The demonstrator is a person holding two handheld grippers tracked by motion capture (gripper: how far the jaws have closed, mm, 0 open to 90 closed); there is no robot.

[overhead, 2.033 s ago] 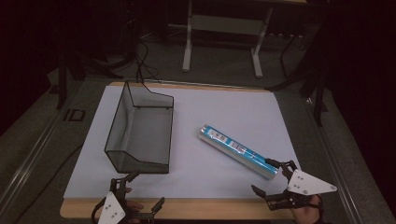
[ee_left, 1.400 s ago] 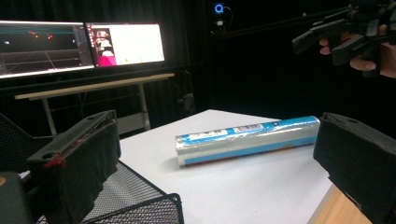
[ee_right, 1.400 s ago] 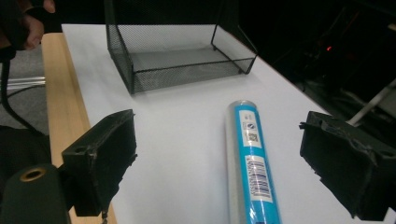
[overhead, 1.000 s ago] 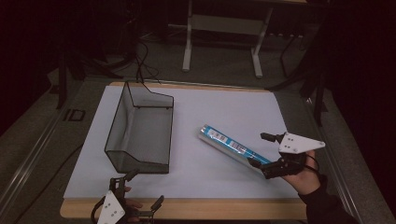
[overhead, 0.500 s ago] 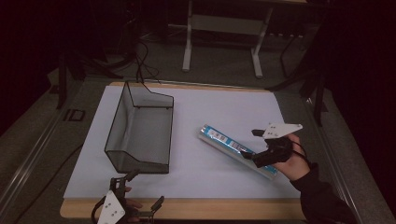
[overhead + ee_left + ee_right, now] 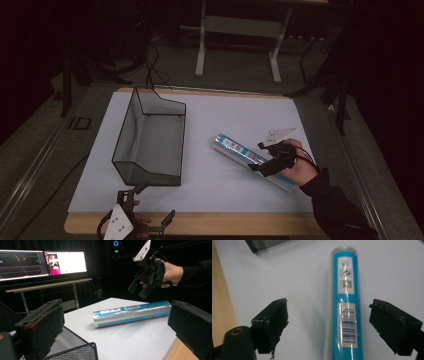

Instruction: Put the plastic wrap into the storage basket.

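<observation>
At the near table edge the left gripper (image 6: pixel 142 222) rests low, its jaws wide apart and empty, just in front of the black mesh basket (image 6: pixel 150 142). Farther out on the white sheet (image 6: pixel 210 185) lies the blue roll (image 6: pixel 252 160), a long film-wrapped tube on its side, right of the basket and well apart from it. The right gripper (image 6: pixel 265 157) hovers over it, jaws spread to either side of the barcoded label, apparently not touching. The roll looks light, fairly stiff and slippery in its glossy wrap, and likely to roll; a grip across the middle, near the label, seems best.
</observation>
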